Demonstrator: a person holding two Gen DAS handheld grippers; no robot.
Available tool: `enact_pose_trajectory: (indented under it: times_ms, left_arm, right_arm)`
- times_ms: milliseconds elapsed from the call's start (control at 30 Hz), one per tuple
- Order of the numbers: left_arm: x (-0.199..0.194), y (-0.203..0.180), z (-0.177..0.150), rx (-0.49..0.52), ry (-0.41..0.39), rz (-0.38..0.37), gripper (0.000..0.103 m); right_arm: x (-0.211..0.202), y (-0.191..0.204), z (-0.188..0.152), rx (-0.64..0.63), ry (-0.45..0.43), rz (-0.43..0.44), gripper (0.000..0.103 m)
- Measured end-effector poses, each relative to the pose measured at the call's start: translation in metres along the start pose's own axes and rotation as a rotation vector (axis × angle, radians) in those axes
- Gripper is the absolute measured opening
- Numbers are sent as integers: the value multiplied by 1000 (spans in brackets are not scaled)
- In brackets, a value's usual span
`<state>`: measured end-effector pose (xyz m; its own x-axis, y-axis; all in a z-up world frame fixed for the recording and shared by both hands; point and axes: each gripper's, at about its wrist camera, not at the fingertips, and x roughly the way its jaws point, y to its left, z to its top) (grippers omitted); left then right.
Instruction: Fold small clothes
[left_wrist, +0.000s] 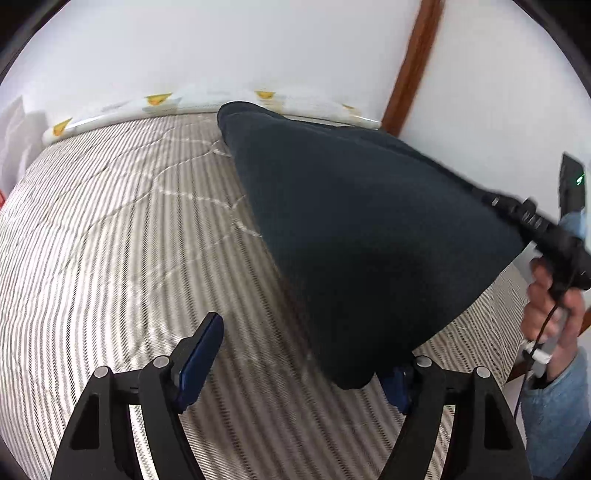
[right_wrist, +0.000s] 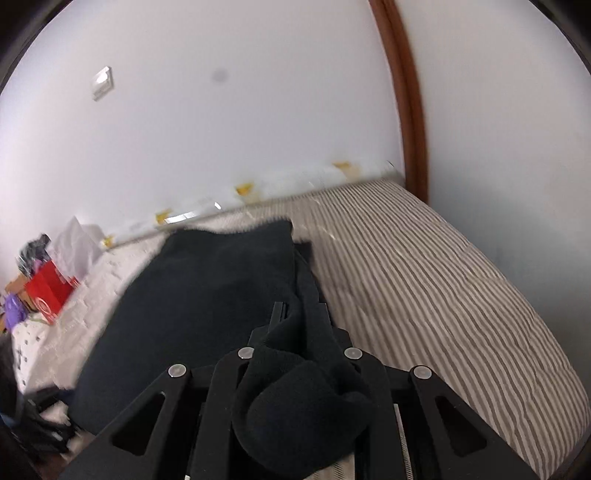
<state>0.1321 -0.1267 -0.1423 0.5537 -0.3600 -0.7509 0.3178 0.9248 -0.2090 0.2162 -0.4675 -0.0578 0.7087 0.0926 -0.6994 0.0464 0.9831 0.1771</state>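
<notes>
A dark navy fleece garment (left_wrist: 351, 221) hangs lifted over the grey-and-white striped bed cover (left_wrist: 129, 221). My right gripper (left_wrist: 495, 201), held by a hand (left_wrist: 554, 310) in a blue sleeve, grips its upper right corner. In the right wrist view the right gripper (right_wrist: 301, 312) is shut on a bunched fold of the garment (right_wrist: 207, 295), which trails away across the bed cover (right_wrist: 424, 277). My left gripper (left_wrist: 299, 347) stands open low over the bed. Its left blue pad (left_wrist: 201, 362) is bare, and the garment's lowest corner hangs against its right finger, hiding that pad.
A white wall runs behind the bed, with a brown wooden door frame (left_wrist: 413, 62) at the right. A white strip with yellow prints (left_wrist: 159, 99) lines the bed's far edge. A red box (right_wrist: 48, 295) and other clutter sit at the bed's far left.
</notes>
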Motion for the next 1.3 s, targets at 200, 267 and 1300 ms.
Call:
enact_pose_trajectory:
  times_ms: [200,267,1300]
  left_arm:
    - [1,-13,3,10,7,-1,58]
    - [1,-19,4,16,6,-3,50]
    - [-25,51,46,-70,-112,52,17]
  right_arm:
    - [11,-15,-12,62,54,5,20]
    - [8,-14,-12,61,69,-5,27]
    - [70,54,10,161,184,124,22]
